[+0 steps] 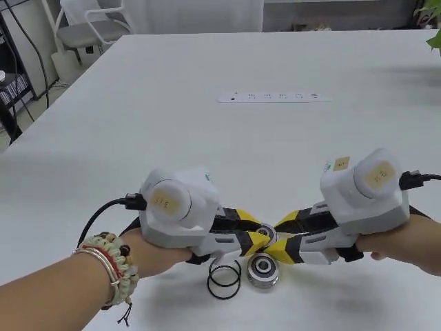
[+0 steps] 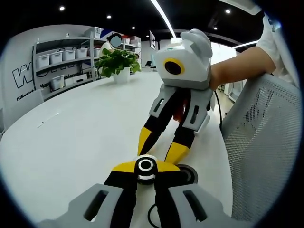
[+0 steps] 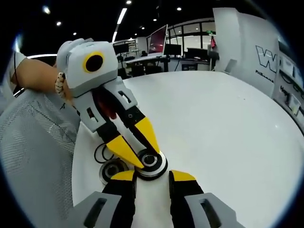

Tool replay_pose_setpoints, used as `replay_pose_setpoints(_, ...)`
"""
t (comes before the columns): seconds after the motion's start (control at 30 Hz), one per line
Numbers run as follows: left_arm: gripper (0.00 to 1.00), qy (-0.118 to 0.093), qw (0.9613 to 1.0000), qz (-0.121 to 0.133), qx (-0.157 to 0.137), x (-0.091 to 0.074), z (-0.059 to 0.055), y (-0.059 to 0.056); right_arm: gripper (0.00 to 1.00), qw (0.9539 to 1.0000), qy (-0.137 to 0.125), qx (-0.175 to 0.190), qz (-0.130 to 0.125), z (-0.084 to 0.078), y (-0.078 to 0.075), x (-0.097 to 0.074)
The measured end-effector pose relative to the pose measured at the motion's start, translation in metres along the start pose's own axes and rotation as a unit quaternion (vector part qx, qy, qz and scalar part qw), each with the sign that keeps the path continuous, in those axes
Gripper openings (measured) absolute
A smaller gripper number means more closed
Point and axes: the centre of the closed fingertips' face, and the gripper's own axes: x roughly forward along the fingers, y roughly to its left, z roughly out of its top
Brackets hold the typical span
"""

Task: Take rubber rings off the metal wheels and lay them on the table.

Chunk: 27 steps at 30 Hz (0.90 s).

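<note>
2 rings (image 1: pixel 224 280), 2 wheels (image 1: pixel 263 269)

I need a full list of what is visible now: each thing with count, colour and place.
held metal wheel: one, silver, between left gripper and right gripper
loose metal wheel: one, silver, on the table below them
rubber rings: two, black, overlapping, beside the loose metal wheel
socket strip: one, white, mid-table
table: one, white
chair: one, white, past the far left corner
plant: one, green, far table edge
bracelets: several, mixed colours, left wrist
left gripper: one, white, yellow-black jaws, shut on the held metal wheel
right gripper: one, same colours, jaws at that wheel, grip unclear
</note>
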Motion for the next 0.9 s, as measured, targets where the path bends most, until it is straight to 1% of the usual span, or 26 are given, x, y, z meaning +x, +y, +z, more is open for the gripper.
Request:
replay_pose_setpoints(0.07,0.08,0.000,1.0000,0.000,0.000,0.0000,0.0000,0.0000,0.24,1.0000,-0.002,-0.001,0.001,0.0004,0.0007,0.0002)
replay_pose_setpoints(0.13,0.08,-0.001,1.0000,0.000,0.000,0.0000,0.0000,0.0000,0.21,1.0000,-0.002,0.001,0.009,0.0004,0.0034,0.0007)
replay_pose_setpoints(0.17,0.08,-0.001,1.0000,0.000,0.000,0.0000,0.0000,-0.0001,0.21,1.0000,-0.002,-0.002,0.006,0.0002,0.0027,0.0003)
replay_pose_setpoints(0.27,0.08,-0.001,1.0000,0.000,0.000,0.0000,0.0001,-0.0003,0.19,0.9999,0.000,-0.005,0.009,-0.0008,0.0026,-0.0017)
replay_pose_setpoints(0.43,0.08,-0.001,1.0000,0.000,0.000,-0.0002,0.0001,-0.0005,0.14,0.9999,0.007,-0.009,0.013,-0.0046,0.0019,-0.0046)
replay_pose_setpoints(0.5,0.08,-0.001,1.0000,0.000,-0.001,-0.0002,0.0000,-0.0005,0.13,0.9999,0.007,-0.001,0.014,-0.0042,0.0017,-0.0053)
replay_pose_setpoints(0.6,0.08,-0.002,1.0000,0.000,-0.001,-0.0001,0.0000,-0.0006,0.15,0.9999,0.007,-0.004,0.015,-0.0037,0.0023,-0.0054)
replay_pose_setpoints(0.67,0.08,-0.002,1.0000,0.000,-0.001,-0.0001,0.0000,-0.0008,0.22,0.9998,0.004,0.004,0.020,-0.0028,0.0051,-0.0050)
replay_pose_setpoints(0.77,0.08,-0.003,1.0000,0.000,-0.002,-0.0001,0.0000,-0.0008,0.23,1.0000,-0.002,0.002,0.009,-0.0014,0.0025,-0.0005)
replay_pose_setpoints(0.83,0.08,-0.003,1.0000,0.000,-0.002,0.0000,0.0001,-0.0010,0.22,1.0000,-0.005,0.003,0.008,0.0005,0.0036,0.0022)
replay_pose_setpoints(0.9,0.08,-0.003,1.0000,0.000,-0.001,0.0000,0.0000,-0.0010,0.24,1.0000,-0.004,-0.005,0.005,0.0014,0.0040,0.0035)
